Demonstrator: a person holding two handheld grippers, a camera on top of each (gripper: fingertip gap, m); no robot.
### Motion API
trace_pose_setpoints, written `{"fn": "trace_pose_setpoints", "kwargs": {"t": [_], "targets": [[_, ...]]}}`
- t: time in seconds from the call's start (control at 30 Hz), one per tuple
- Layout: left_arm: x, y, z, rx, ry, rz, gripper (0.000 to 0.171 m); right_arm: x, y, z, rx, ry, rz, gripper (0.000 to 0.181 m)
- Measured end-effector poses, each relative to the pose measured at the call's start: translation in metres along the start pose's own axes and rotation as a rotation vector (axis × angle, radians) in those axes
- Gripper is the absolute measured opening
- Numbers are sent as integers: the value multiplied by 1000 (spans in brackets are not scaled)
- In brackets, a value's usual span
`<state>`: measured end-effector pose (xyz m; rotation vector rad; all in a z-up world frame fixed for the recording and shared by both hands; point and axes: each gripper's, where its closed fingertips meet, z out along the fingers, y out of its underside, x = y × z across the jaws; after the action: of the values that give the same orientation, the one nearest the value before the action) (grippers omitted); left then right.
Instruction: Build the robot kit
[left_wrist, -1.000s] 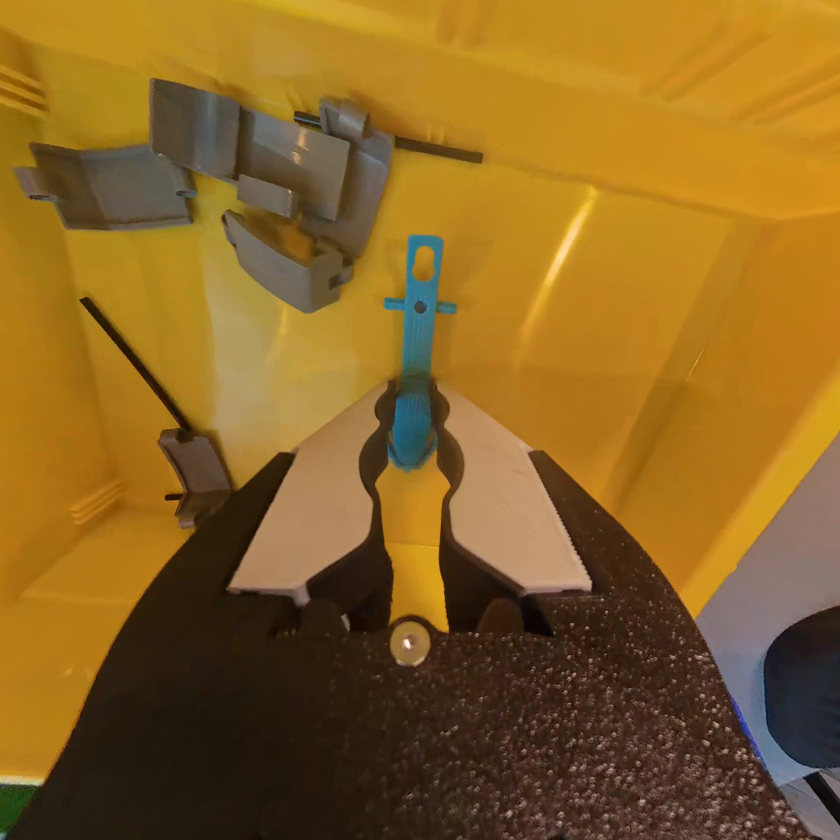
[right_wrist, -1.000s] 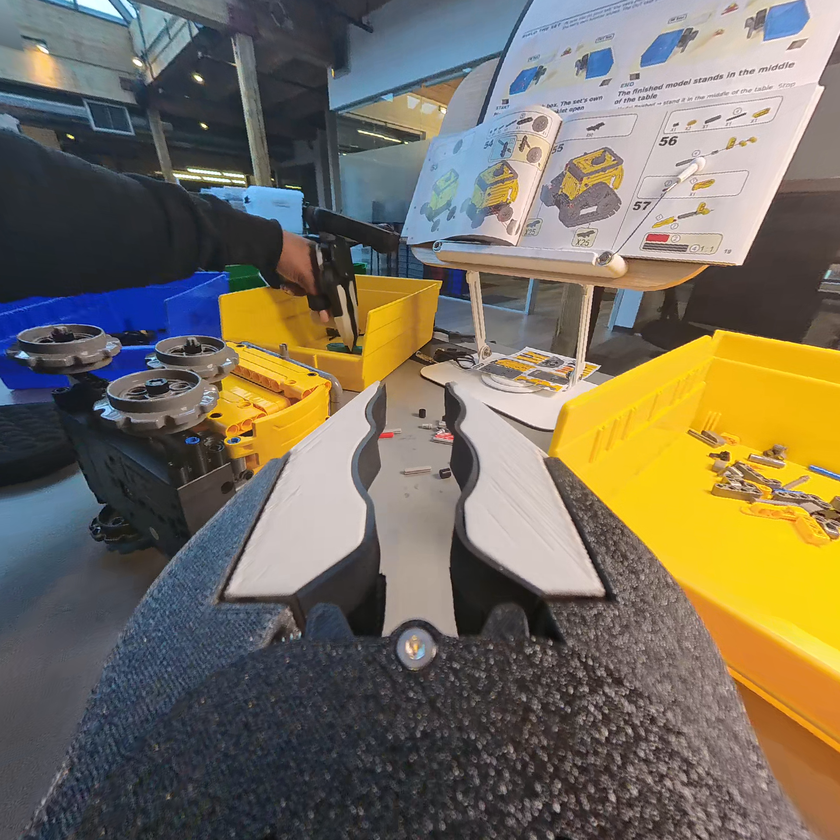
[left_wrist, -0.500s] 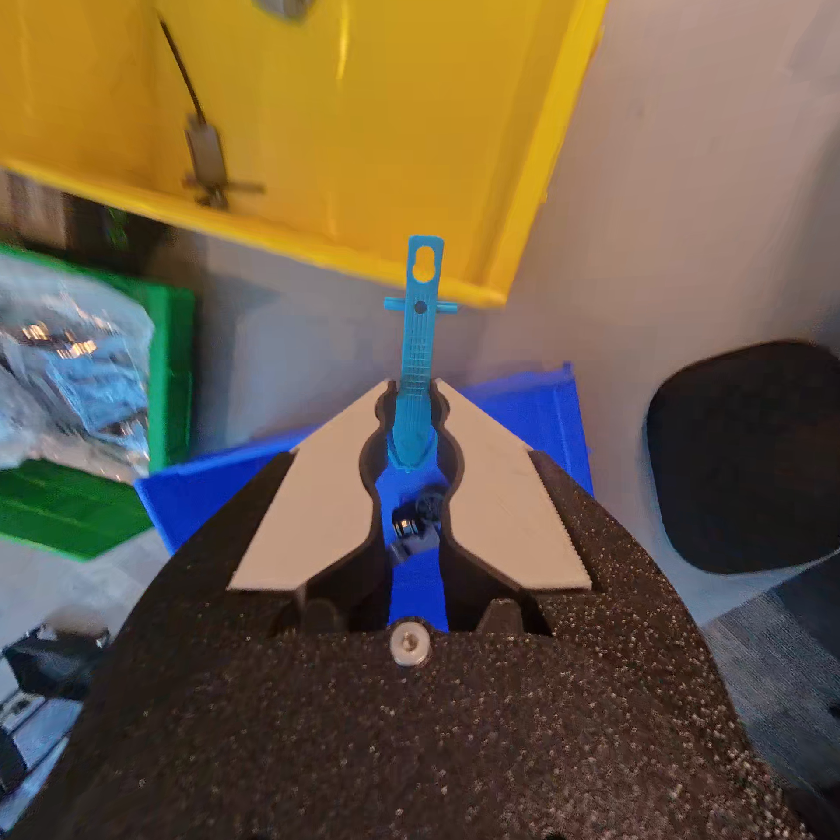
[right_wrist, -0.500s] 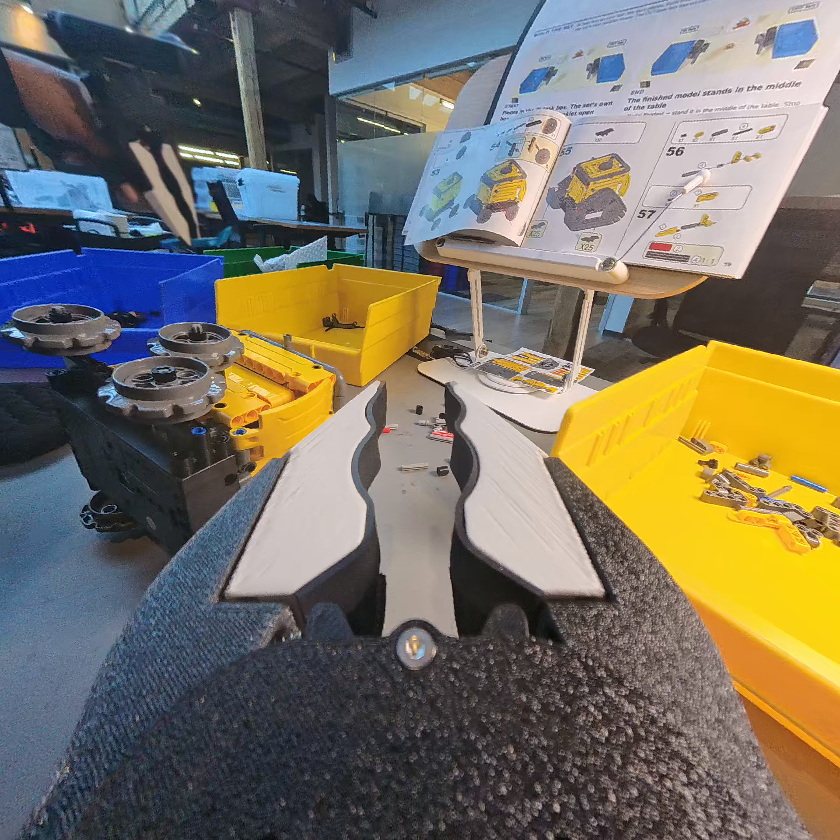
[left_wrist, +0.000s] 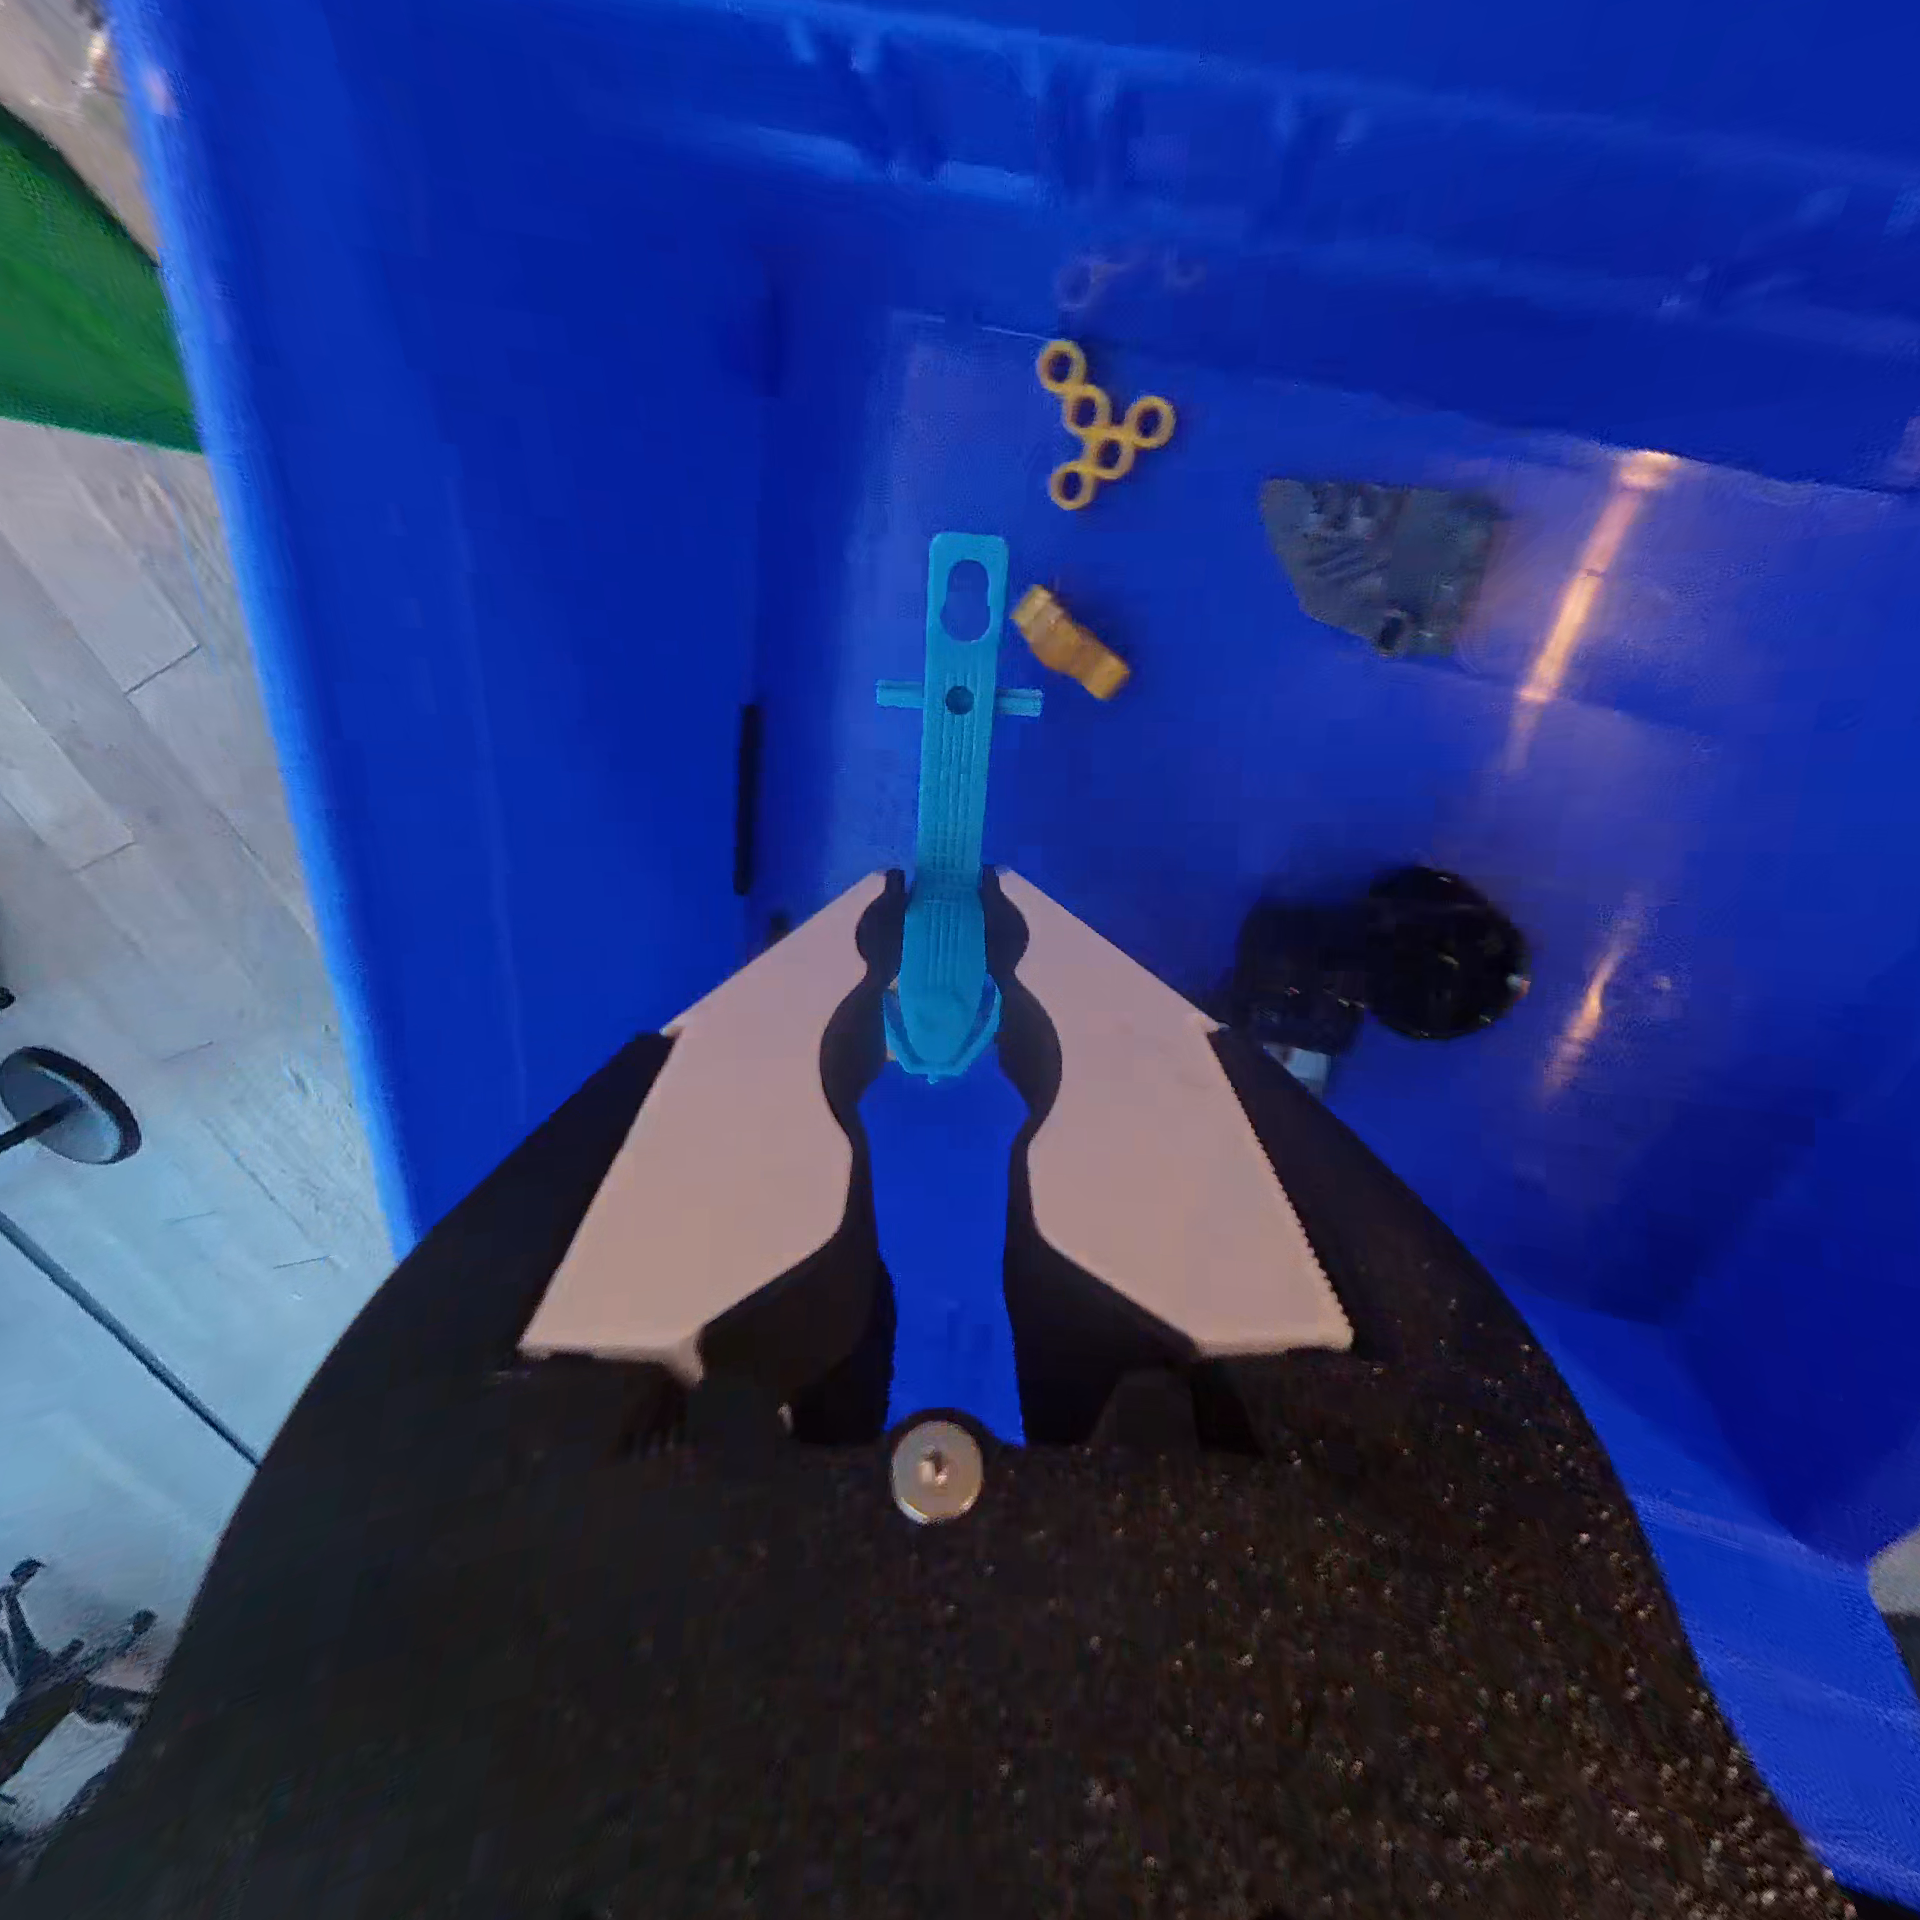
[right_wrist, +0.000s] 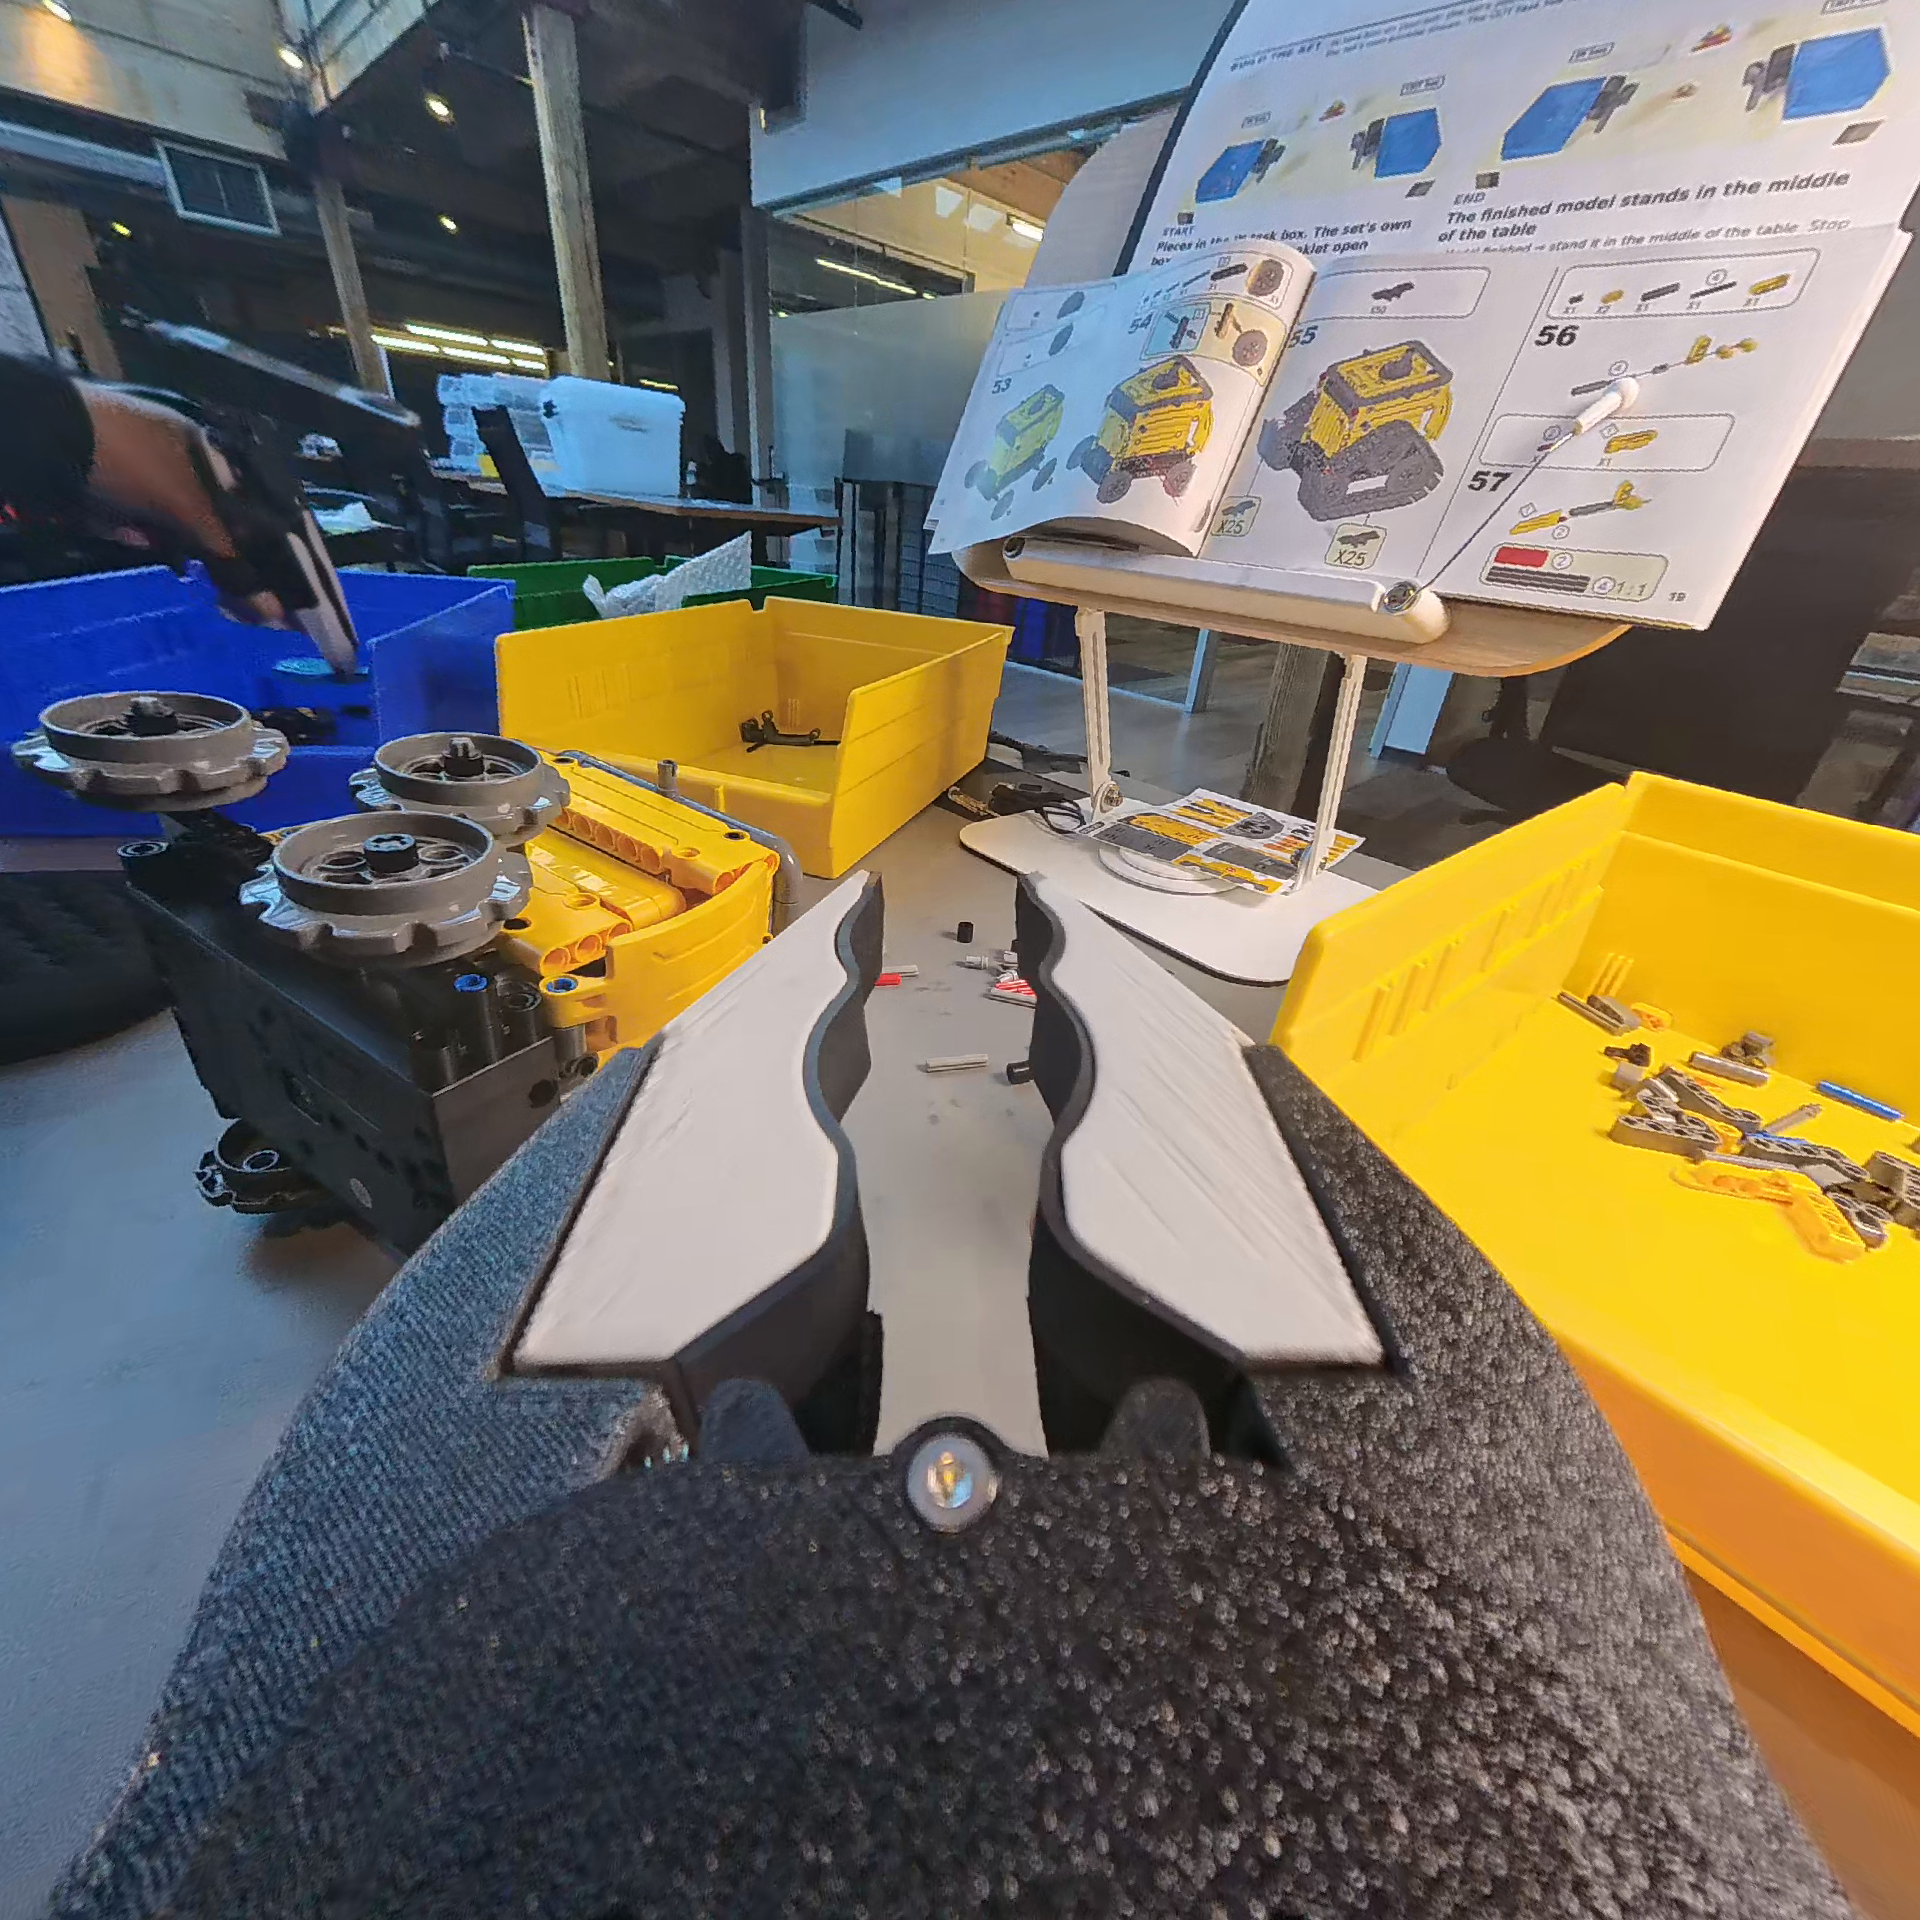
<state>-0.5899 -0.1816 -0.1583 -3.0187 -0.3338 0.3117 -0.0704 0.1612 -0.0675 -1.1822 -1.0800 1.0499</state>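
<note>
My left gripper is shut on a light blue brick-separator tool that sticks out forward from its tips. It points down into a blue bin, over a yellow T-shaped beam, a small yellow piece, a grey panel and black wheel parts. In the right wrist view the left gripper reaches into the blue bin. My right gripper is open and empty, low over the grey table, beside a yellow and black brick model lying with grey wheels up.
A yellow bin stands behind the model, with one dark part inside. Another yellow bin at the right holds several small grey and yellow parts. An instruction booklet sits on a white stand. Small loose pieces lie between my right fingers. My hands' fingertips stand some 65 cm from each other.
My left gripper has carried the blue tool out of the yellow bin, across the table, and into the blue bin. My right gripper has stayed still and open.
</note>
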Motion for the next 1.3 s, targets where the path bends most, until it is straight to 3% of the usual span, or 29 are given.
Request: {"fn": "trace_pose_setpoints", "kwargs": {"t": [0.2, 0.37, 0.47, 0.6, 0.7, 0.77, 0.83, 0.93, 1.0, 1.13, 1.3], "targets": [[-26, -20, 20, 23, -65, -19, 12, 1, 0, 0, 1, 5, 6, 25], [-29, -28, 32, -3, -97, 33, 12, 3, 0, 0, 1, 10, 14, 25], [-24, -40, 27, 47, -81, 42, 18, 5, 0, 0, 3, 13, 24, 25], [-23, -66, -14, 183, -113, 49, 22, 6, 0, -1, 7, 15, 36, 25], [-14, -110, -72, 416, -140, 42, 20, 6, 0, -1, 8, 13, 31, 26], [14, -149, -102, 572, -67, 76, 22, 5, 0, 0, 2, 14, 24, 28], [55, -183, -110, 616, 72, 131, 30, 5, 2, 1, -6, 11, 22, 32], [100, -227, -89, 542, 161, 230, 35, 4, 1, 1, -6, 10, 10, 35], [112, -254, -65, 461, 156, 270, 34, 4, 1, 0, -8, 13, -4, 35], [98, -288, -11, 227, 82, 301, 36, 5, 1, 0, -8, 8, 3, 35], [80, -303, 23, 32, 81, 285, 34, 8, 2, -1, -6, 7, 16, 35]]}}
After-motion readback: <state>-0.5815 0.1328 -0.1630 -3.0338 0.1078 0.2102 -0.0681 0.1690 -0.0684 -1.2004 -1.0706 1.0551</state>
